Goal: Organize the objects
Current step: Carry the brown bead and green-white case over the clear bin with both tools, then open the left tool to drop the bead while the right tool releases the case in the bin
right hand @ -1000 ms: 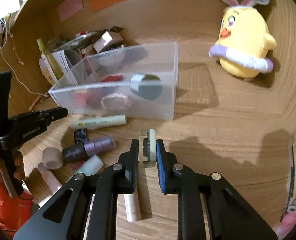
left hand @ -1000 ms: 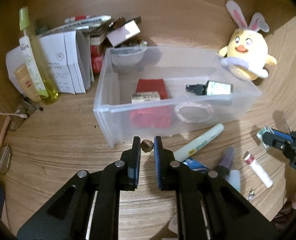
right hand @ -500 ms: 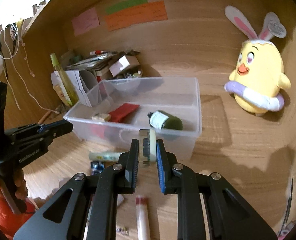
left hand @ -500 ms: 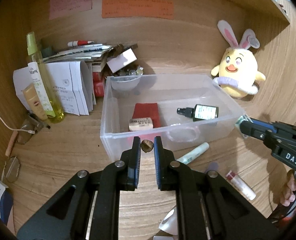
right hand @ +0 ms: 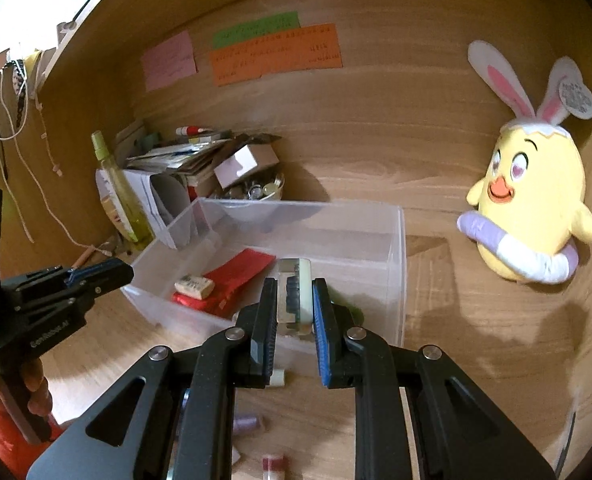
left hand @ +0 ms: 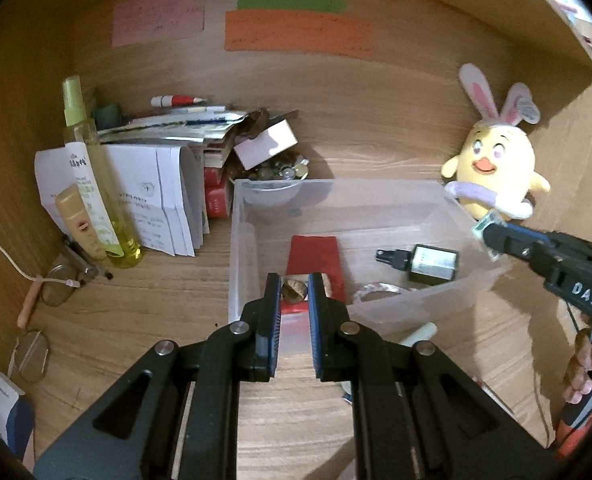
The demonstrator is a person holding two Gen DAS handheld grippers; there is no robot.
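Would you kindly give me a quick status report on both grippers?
Left gripper shut on small brown nut. Right gripper shut on pale clip. Both above clear bin; nothing blocking.

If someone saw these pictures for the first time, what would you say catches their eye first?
Probably the yellow chick plush with rabbit ears, leaning against the wooden back wall on the right. Next, the clear plastic bin in the middle of the desk, holding a red pouch and a dark spray bottle. In front of it, the left tool pinches a small brown nut-like thing and the right tool a pale little case.
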